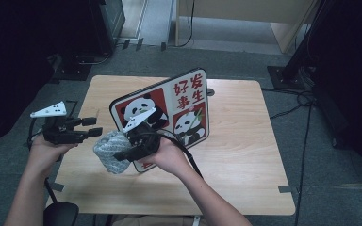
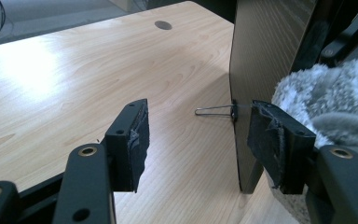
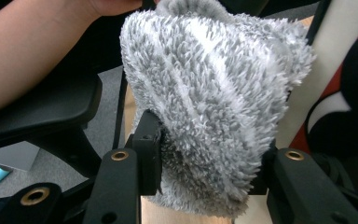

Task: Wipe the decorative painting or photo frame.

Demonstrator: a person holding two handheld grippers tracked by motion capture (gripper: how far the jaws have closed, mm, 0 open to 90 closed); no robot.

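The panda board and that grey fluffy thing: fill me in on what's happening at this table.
A person works two handheld grippers at a wooden table. The right gripper has its jaws shut on a fluffy grey cloth, held against the lower left of the panda board, which stands tilted on the table. The left gripper waits beside the board's edge, jaws open with nothing between them.
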